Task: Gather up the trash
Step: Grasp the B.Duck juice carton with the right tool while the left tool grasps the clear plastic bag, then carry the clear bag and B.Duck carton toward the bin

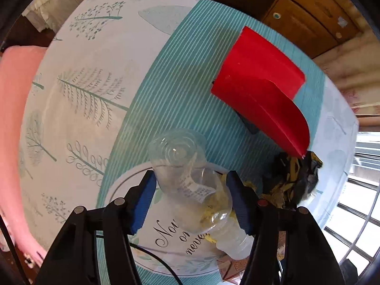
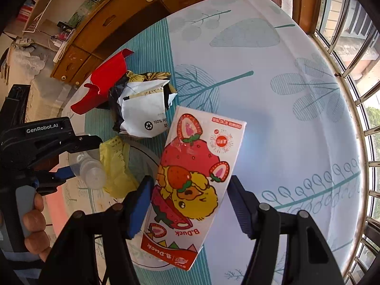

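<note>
A clear plastic bottle (image 1: 187,178) lies on its side on a white plate (image 1: 142,235) with script lettering. My left gripper (image 1: 192,197) points down over the bottle, its blue pads (image 1: 142,199) touching both sides. In the right wrist view that gripper (image 2: 83,159) holds the bottle (image 2: 91,168) beside a yellow plastic bag (image 2: 116,166). My right gripper (image 2: 190,201) is shut on a white B.Duck carton (image 2: 192,178) with strawberry pictures, over the plate's edge (image 2: 144,152). A crumpled black and yellow wrapper (image 1: 292,180) (image 2: 142,109) lies beyond the plate, next to a folded red paper (image 1: 258,87) (image 2: 104,83).
The table (image 2: 285,118) wears a white and teal leaf-print cloth (image 1: 95,71). A wooden cabinet (image 2: 114,23) stands behind it and window bars (image 2: 361,99) run along its right. A person's hand (image 2: 35,223) grips the left tool. A pink sleeve (image 1: 14,118) is at the left.
</note>
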Available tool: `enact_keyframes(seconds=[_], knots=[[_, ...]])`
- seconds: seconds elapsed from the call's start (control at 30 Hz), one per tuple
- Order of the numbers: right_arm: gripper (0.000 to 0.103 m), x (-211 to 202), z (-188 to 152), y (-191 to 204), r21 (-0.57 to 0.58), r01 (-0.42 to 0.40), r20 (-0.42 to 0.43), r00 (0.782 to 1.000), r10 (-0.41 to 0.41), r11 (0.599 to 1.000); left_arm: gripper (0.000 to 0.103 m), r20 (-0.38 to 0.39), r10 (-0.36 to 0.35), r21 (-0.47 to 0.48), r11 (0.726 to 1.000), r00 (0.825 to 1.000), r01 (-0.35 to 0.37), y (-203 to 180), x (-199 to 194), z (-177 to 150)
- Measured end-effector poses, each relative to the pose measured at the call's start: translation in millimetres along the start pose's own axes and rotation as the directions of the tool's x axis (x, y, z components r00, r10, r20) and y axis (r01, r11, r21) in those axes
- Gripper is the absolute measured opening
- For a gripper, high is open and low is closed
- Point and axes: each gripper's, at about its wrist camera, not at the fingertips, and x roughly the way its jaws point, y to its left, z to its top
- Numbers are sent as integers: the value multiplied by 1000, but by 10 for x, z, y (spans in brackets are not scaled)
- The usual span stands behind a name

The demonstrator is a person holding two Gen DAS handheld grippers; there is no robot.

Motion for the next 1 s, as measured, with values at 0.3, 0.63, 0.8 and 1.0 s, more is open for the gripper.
enact_keyframes(seconds=[0.3, 0.63, 0.8, 1.0], knots=[[64, -51, -217, 26, -26, -11, -7, 1000, 11, 1000, 53, 75, -216, 67, 975, 973, 212, 527, -178, -492], [62, -291, -746, 190, -60, -17, 20, 1000, 18, 998, 21, 122, -342, 208, 927, 932, 313, 1069, -477, -1185], [61, -514, -1236, 326, -78, -16, 57, 998, 20, 997, 21, 123, -370, 252, 909, 921, 332, 1464, -574, -1630], [61, -810, -2047, 487, -89, -4, 106, 994, 13, 996, 21, 136, -381, 352, 881, 915, 315, 2040, -820, -2407]])
